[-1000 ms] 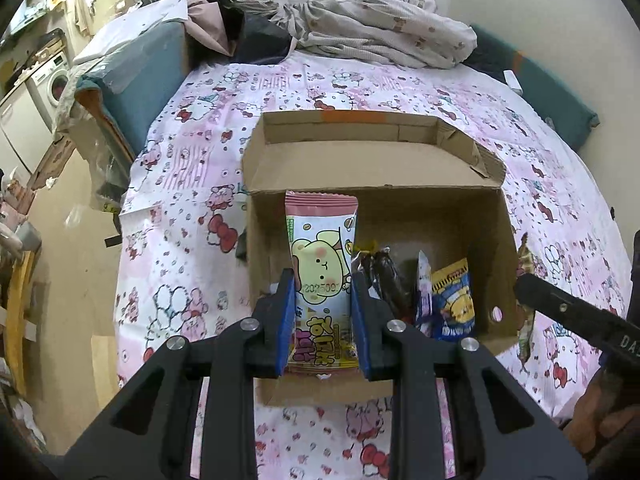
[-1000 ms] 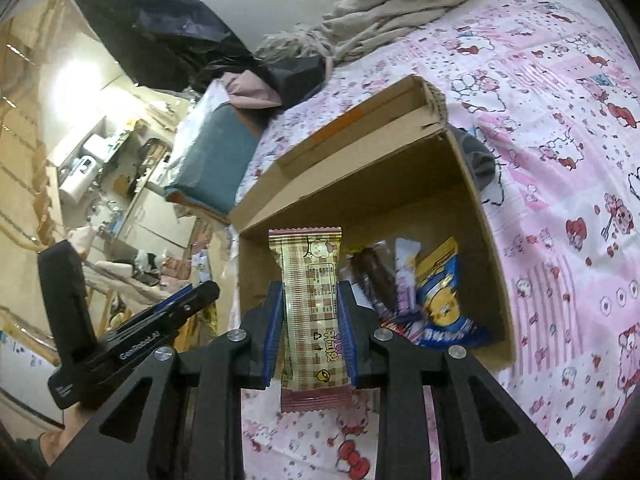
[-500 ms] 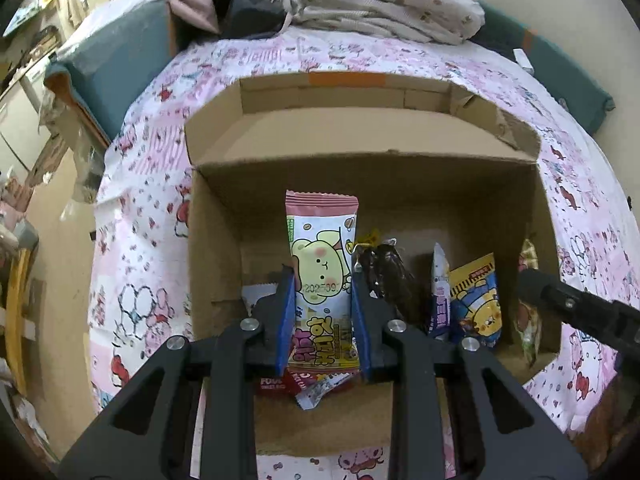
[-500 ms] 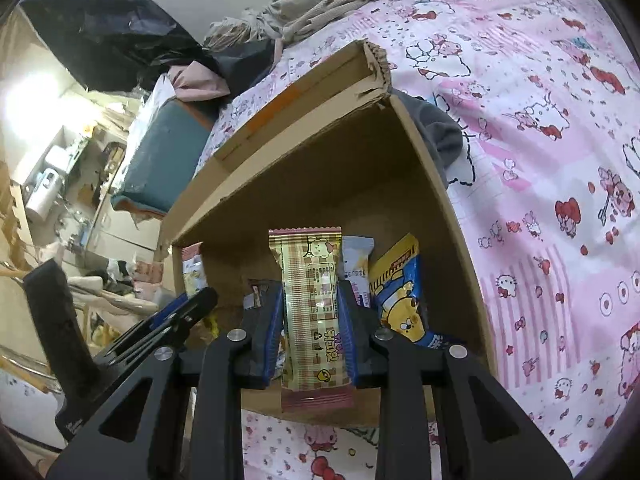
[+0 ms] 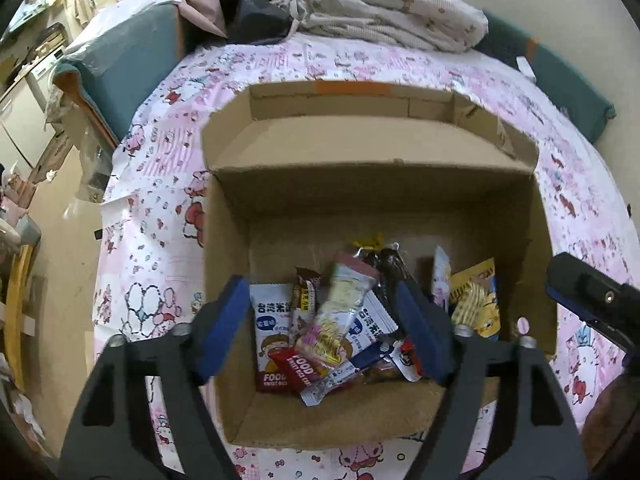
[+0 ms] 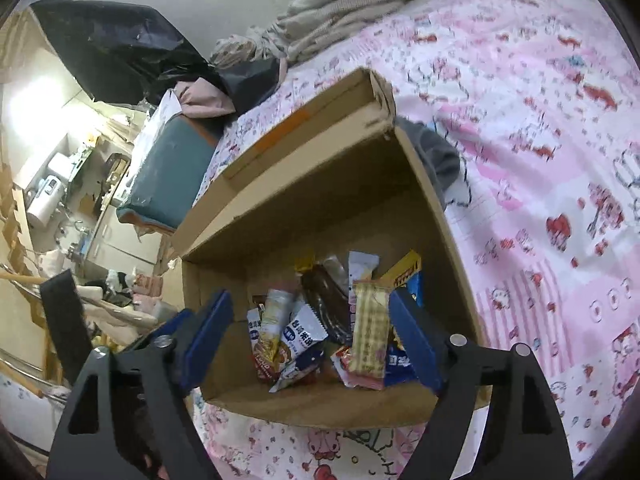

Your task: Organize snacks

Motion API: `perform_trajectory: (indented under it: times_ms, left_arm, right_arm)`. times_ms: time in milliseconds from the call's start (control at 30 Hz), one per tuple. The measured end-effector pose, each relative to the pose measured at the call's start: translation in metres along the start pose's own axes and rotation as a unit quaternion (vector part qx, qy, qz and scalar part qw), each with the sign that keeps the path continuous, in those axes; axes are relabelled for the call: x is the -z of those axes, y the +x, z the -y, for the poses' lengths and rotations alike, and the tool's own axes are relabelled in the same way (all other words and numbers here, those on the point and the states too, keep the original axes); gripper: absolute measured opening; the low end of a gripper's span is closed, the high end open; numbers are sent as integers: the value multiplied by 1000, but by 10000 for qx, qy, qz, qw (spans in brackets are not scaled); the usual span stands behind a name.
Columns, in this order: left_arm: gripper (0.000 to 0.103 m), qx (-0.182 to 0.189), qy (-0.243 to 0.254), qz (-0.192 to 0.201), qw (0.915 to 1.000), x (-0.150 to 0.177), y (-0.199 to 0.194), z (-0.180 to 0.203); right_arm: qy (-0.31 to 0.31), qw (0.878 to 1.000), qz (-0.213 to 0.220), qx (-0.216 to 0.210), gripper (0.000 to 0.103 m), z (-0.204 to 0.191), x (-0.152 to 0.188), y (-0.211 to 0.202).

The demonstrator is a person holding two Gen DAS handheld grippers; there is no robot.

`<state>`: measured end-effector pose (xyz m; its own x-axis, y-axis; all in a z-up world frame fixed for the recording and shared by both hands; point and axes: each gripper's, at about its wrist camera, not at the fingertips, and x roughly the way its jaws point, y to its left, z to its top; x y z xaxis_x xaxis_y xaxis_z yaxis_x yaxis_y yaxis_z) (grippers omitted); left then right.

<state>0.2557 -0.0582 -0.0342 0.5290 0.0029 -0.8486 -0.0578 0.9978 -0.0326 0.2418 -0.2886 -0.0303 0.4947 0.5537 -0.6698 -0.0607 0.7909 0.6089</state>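
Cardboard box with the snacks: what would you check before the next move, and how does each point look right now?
1. Left gripper free of its packet: ok, its fingers are opening and the pale yellow packet tumbles between them, untouched.
2. Right gripper free: ok, opening; the plaid packet stands loose between the fingers.
3. Both packets inside the cardboard box: ok.
4. Plaid packet settled: cannot tell, it leans upright.
5. Room left in the box: ok, bare floor at the back.
6. More snacks outside the box: cannot tell.
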Motion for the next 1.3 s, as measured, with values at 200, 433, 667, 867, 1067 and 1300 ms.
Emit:
perform_trajectory:
  times_ms: [200, 433, 667, 867, 1067, 1300]
  left_arm:
    - [79, -83, -85, 387, 9992, 1, -32, -16]
    - [79, 138, 47, 709, 9974, 16, -73, -29]
    - [102, 226, 130, 940, 9952, 42, -108, -42]
    - [103, 314, 7, 937, 9951, 66, -120, -55]
    - [103, 249, 17, 950, 9952, 89, -125, -60]
    - [103, 245, 1, 1130, 9933, 105, -131, -61]
  right_arm:
    - [-548, 9981, 279, -25, 101, -25, 5, -20]
    - [-1152, 9903, 733, 260, 102, -56, 30, -55]
    - [-1417, 9835, 1023, 472, 103, -70, 61, -82]
    - [-1306, 9847, 1004, 562, 103, -66, 81, -93]
    - [-1290, 9820, 1041, 902, 103, -61, 100, -101]
    - [-1432, 9733, 1165, 1361, 103, -63, 119, -97]
